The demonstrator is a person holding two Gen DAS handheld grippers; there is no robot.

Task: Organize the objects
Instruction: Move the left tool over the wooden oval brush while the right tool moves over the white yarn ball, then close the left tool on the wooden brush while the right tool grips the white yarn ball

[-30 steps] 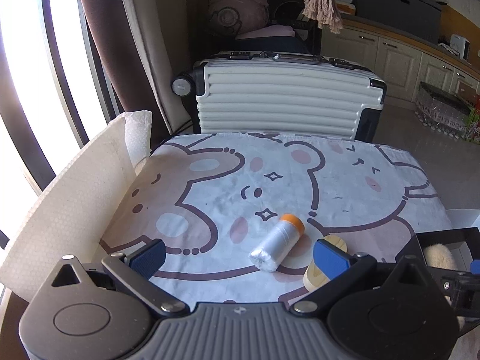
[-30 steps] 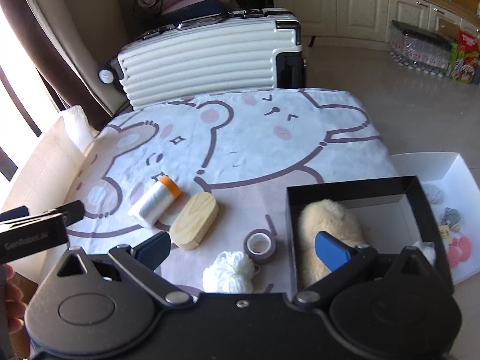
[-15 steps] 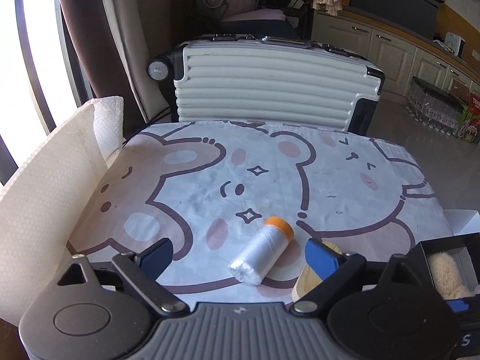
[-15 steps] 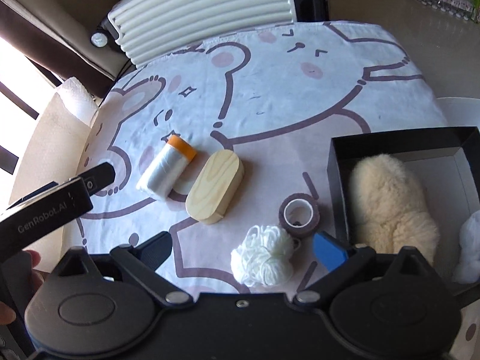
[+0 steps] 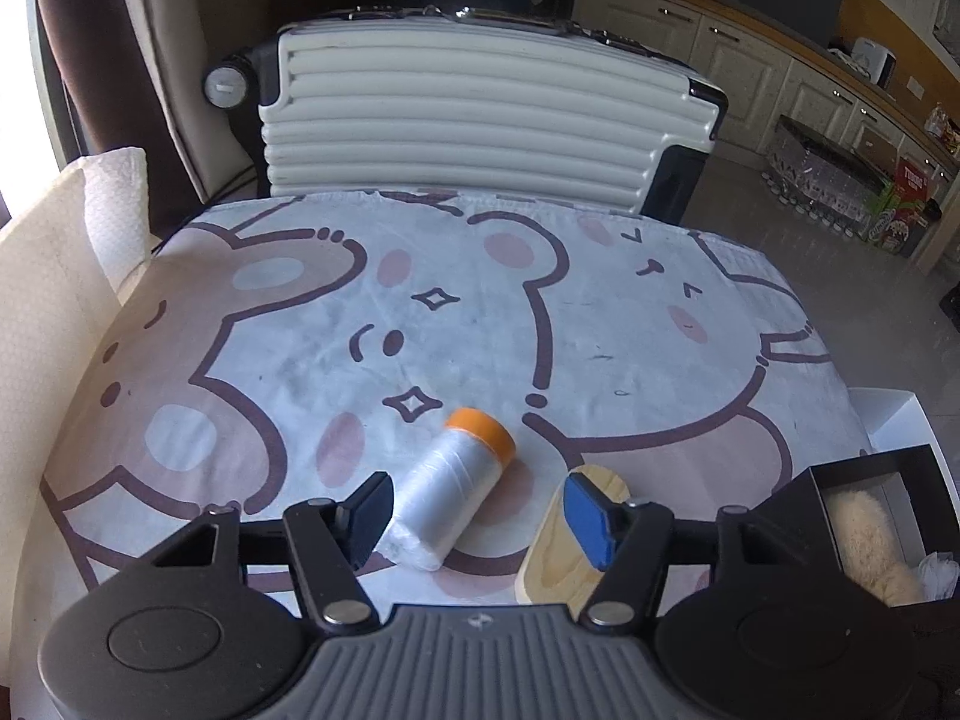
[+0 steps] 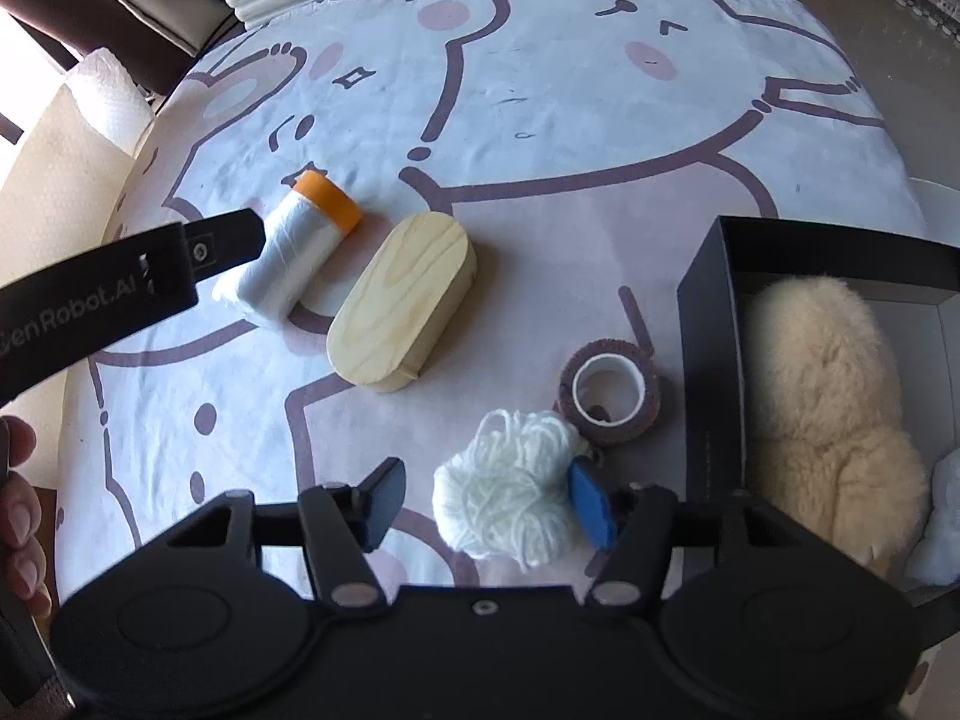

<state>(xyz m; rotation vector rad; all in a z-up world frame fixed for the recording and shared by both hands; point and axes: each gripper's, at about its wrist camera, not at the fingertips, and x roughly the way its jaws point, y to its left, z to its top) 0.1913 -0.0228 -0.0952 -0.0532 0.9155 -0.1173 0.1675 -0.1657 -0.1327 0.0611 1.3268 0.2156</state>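
Observation:
A roll of clear plastic film with an orange end [image 5: 453, 480] lies on the bear-print cloth [image 5: 600, 312]. It sits between the jaws of my left gripper [image 5: 480, 507], which are closing; the right pad is still apart from it, over an oval wooden block [image 5: 564, 564]. In the right wrist view, a white yarn ball [image 6: 510, 504] lies between the closing jaws of my right gripper [image 6: 485, 495]; the left pad is clear of it. A brown tape roll [image 6: 612, 399] stands just beyond. The black box [image 6: 708, 312] at right holds a cream fluffy item [image 6: 828, 408].
A white ribbed suitcase [image 5: 480, 120] stands behind the table's far edge. Rolled white padding [image 5: 48, 276] leans at the left edge, and a white tray [image 5: 894, 420] sits past the right edge. A person's hand [image 6: 18, 480] shows at far left.
Both grippers have come down closer to the table and their jaws have narrowed. The film roll now lies between the left jaws, the yarn ball between the right jaws.

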